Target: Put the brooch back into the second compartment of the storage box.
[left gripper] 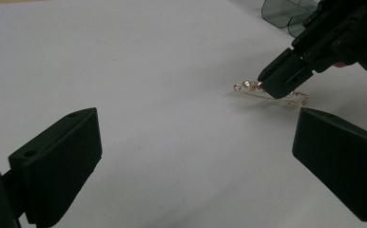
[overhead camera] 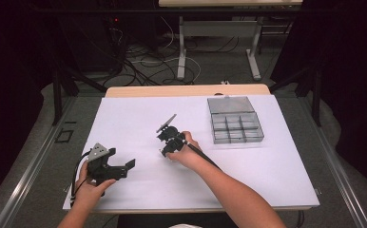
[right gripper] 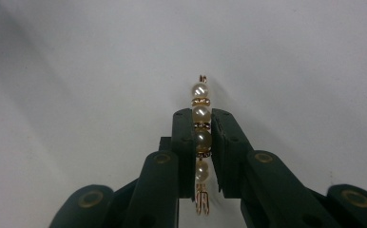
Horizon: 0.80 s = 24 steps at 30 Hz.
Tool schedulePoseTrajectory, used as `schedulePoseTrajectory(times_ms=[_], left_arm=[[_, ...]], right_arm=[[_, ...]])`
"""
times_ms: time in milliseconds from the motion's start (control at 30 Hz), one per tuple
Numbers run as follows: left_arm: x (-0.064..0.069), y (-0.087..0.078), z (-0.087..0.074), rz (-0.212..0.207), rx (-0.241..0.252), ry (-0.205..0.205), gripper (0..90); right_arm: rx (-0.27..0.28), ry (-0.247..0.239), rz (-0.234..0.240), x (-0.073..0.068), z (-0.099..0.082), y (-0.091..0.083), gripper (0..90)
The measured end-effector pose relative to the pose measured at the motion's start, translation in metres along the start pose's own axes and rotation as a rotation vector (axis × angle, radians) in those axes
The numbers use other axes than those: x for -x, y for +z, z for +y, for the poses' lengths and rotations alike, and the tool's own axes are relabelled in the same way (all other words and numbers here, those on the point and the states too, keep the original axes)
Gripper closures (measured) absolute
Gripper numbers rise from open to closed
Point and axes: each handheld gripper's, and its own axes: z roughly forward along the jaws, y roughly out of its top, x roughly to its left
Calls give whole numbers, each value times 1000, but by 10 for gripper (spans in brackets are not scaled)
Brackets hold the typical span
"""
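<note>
Two hand-held grippers on a white table [overhead camera: 139,114], one jewellery item between them. Item: gold-wire pin with pearl beads [right gripper: 201,124], lying flat on the white surface near the table's middle, seen in the left gripper view as a thin gold loop with a pearl at its end [left gripper: 245,86]. Right gripper [right gripper: 201,156]: jaws drawn in narrow, pads clamped on the pearl row from both sides, tips down at the tabletop; one pearl projects beyond the tips. Left gripper [overhead camera: 120,167]: jaws spread wide, nothing between them, resting at the near left of the table, well apart from the pin. Clear compartment box [overhead camera: 235,121], lid raised, at the far right
</note>
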Motion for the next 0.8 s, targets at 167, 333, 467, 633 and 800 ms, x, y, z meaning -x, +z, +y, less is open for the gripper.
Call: schedulePoseTrajectory(times_ms=[167,333,467,633,800], left_arm=[[0,0,0,0,2,-1,22],[0,0,0,0,2,0,22],[0,0,0,0,1,0,22],[0,0,0,1,1,1,22],[0,0,0,2,2,-1,22]], right_arm=[[7,-17,5,3,0,-4,808],[58,-13,5,5,-1,-5,809],[39,-14,-10,7,-1,-9,809],[27,-8,-16,12,-2,-14,809],[24,11,-23,19,-4,-18,809]])
